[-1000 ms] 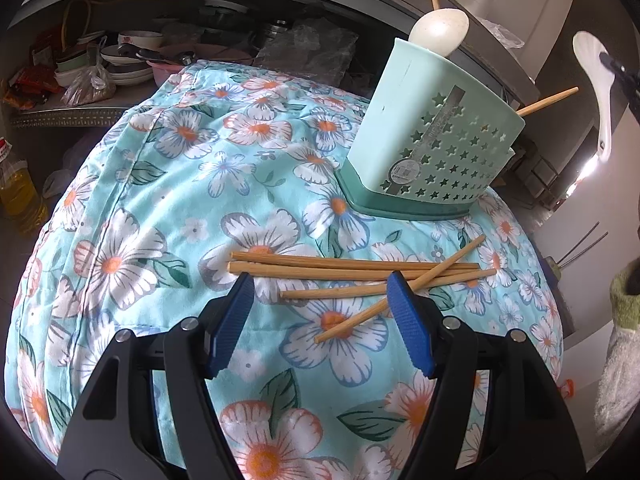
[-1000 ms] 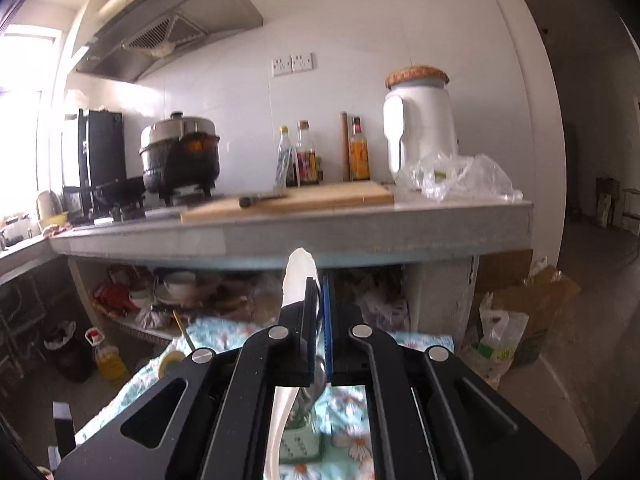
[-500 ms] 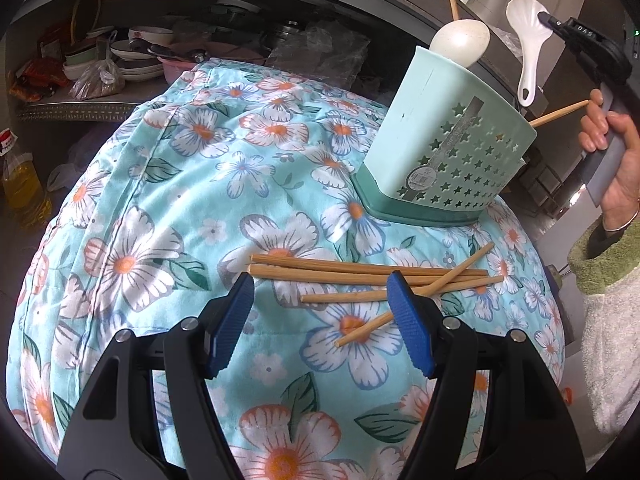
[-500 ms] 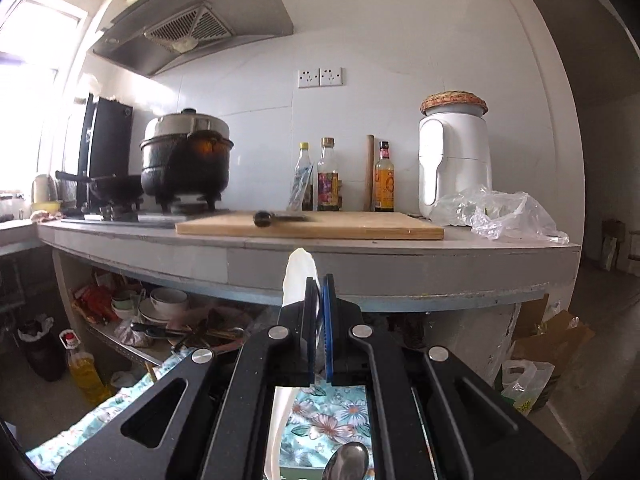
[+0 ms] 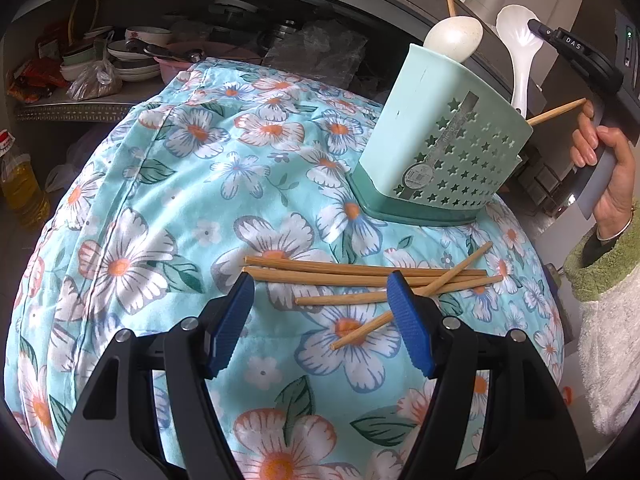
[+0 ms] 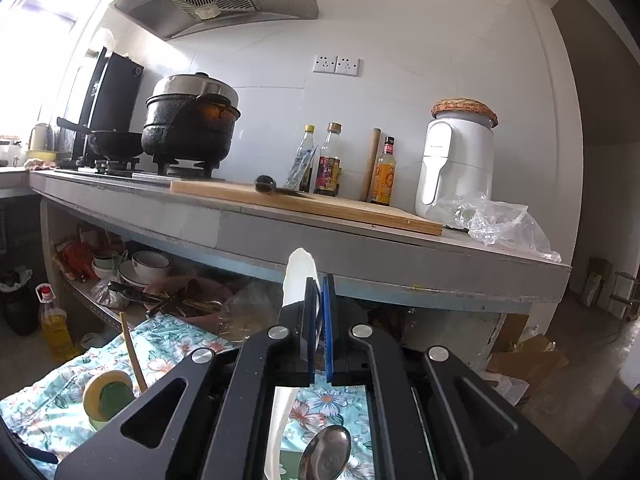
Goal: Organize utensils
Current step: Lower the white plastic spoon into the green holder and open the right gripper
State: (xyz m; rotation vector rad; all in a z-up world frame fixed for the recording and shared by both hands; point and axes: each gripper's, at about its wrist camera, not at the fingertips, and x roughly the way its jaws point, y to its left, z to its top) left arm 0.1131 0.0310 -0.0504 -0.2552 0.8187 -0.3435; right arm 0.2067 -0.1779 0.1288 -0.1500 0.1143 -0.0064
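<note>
Several wooden chopsticks point(image 5: 360, 276) lie crossed on the floral cloth point(image 5: 160, 208). My left gripper point(image 5: 320, 312) hovers just above them, open, with nothing between its blue pads. Behind stands a mint utensil holder point(image 5: 444, 148) with star holes; a cream spoon point(image 5: 454, 38) and a chopstick point(image 5: 556, 112) poke out of it. My right gripper point(image 5: 536, 26) is shut on a white rice spoon point(image 5: 520, 44), bowl up, handle end down at the holder's far rim. In the right wrist view the right gripper point(image 6: 318, 292) clamps the white spoon point(image 6: 298, 276); a metal spoon point(image 6: 326, 456) shows below.
A person's hand point(image 5: 608, 168) in a green cuff grips the right tool. Under the counter a shelf holds bowls and plates point(image 5: 136, 52); an oil bottle point(image 5: 20, 184) stands on the floor. The counter carries a cutting board point(image 6: 304, 204), black pot point(image 6: 188, 124), bottles and a white appliance point(image 6: 456, 160).
The right gripper carried the white spoon in from the far right and lowered it over the holder. The left gripper stayed over the chopsticks, still open.
</note>
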